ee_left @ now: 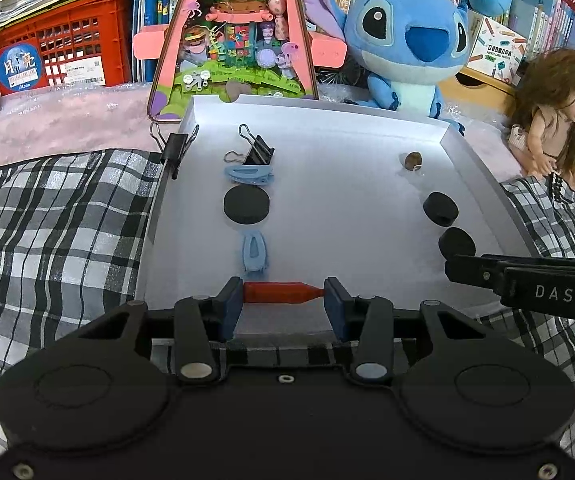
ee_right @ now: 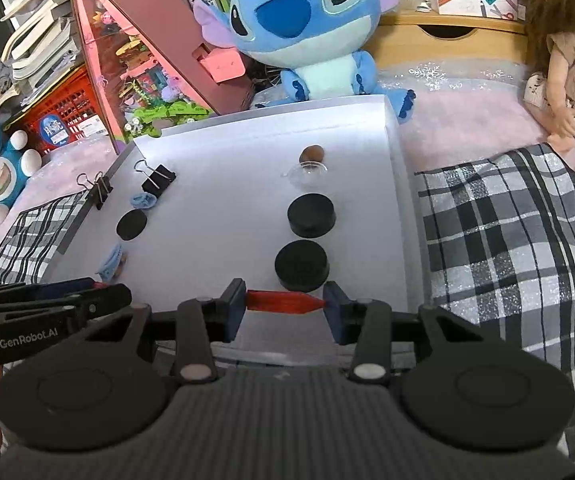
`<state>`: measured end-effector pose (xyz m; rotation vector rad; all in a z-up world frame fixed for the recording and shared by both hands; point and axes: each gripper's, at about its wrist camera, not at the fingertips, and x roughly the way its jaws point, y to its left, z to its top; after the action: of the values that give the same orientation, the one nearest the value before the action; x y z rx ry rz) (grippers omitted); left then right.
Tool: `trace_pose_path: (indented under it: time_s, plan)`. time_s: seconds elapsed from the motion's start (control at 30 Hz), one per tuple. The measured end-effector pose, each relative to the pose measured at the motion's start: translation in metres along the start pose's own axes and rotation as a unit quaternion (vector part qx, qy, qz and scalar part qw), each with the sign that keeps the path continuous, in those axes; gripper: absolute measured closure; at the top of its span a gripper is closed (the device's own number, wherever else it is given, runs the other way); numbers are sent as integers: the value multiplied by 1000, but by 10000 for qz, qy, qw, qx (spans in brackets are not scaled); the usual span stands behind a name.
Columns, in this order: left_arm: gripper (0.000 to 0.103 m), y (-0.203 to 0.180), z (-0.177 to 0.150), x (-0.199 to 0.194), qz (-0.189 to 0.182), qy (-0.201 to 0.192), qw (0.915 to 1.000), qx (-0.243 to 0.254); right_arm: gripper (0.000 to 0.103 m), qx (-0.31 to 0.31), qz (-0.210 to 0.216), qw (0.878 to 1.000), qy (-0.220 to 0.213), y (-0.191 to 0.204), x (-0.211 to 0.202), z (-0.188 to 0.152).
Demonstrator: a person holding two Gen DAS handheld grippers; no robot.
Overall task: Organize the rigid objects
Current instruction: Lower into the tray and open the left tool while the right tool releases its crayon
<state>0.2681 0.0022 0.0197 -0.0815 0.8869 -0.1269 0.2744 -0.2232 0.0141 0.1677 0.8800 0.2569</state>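
Note:
A white tray [ee_left: 327,106] holds two rows of small things. The left row has a black binder clip [ee_left: 253,150], a blue hair clip [ee_left: 248,174], a black disc [ee_left: 246,205] and a second blue hair clip [ee_left: 254,252]. The right row has a corked glass bottle [ee_right: 311,164] and two black discs [ee_right: 311,216] [ee_right: 301,266]. My left gripper [ee_left: 283,294] is shut on a red capsule-shaped piece [ee_left: 279,293] at the front of the left row. My right gripper [ee_right: 285,302] is shut on a matching red piece [ee_right: 283,301] just in front of the nearer disc.
Another binder clip [ee_left: 175,148] grips the tray's left rim. Checked cloth [ee_right: 507,240] lies on both sides of the tray. Behind it stand a pink display case [ee_left: 235,40], a blue plush toy [ee_left: 403,44], a doll [ee_left: 555,108], a red crate [ee_left: 59,44] and books.

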Motion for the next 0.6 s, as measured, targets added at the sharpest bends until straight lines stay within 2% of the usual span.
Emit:
trace_pose_path:
  time_s: [0.3, 0.4, 0.47, 0.6]
  plan:
    - [61, -3, -2, 0, 86, -103, 9999, 104, 52, -93, -56, 9999, -58, 2, 0, -2]
    - [60, -4, -3, -2, 136, -150, 9996, 186, 42, -62, -47, 9999, -101, 1, -1, -3]
    - [55, -4, -4, -4, 161, -172, 9995, 194, 41, -39, -30, 9999, -122, 1, -2, -3]
    - [52, -2, -6, -10, 168, -240, 9994, 189, 36, -42, -12, 9998, -177, 2, -6, -5]
